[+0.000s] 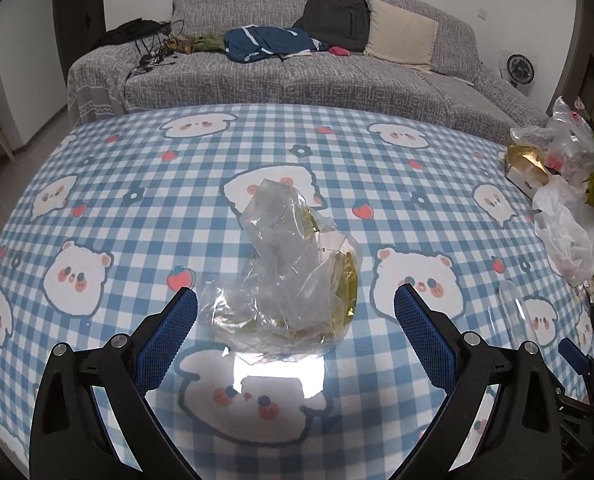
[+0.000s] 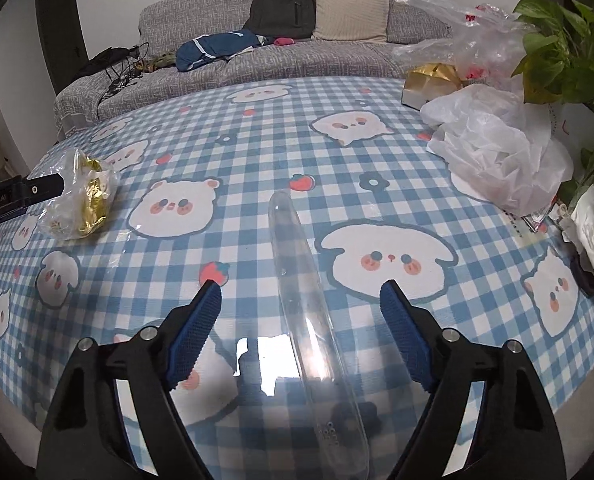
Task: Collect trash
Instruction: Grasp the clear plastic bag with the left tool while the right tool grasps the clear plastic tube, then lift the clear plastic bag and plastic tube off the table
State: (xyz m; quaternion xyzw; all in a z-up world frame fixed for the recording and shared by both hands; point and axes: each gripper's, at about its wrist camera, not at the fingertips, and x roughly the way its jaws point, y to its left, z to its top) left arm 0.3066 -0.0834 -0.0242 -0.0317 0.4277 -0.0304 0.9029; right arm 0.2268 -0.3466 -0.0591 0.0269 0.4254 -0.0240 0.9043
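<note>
Left gripper (image 1: 295,304) has its fingers spread wide, nothing between the pads yet; the crumpled clear wrapper (image 1: 285,276) with gold foil inside sits on the tabletop (image 1: 145,168) just ahead of the tips, roughly centred in the gap. Right gripper (image 2: 301,300) is likewise wide and empty; a long clear plastic piece (image 2: 297,292), tube or sleeve, I cannot tell which, lies flat on the tabletop and runs back between its fingers.

Step in hand, as I judge it: close on the wrapper first. I want to ease the left fingers forward so the pads straddle the bulky lower bunch, not the thin upper flap, then close slowly; film this slack will likely squash and slip, so a deep bite matters.

Orientation: the wrapper's long axis runs from about 7 o'clock near the fingers to 12 o'clock, thin end pointing away toward the sofa (image 1: 297,80); the clear piece runs 5 o'clock to 11 o'clock in the right view, rounded tip pointing away.

A white plastic bag (image 2: 501,160) lies at 2 o'clock, well apart.
</note>
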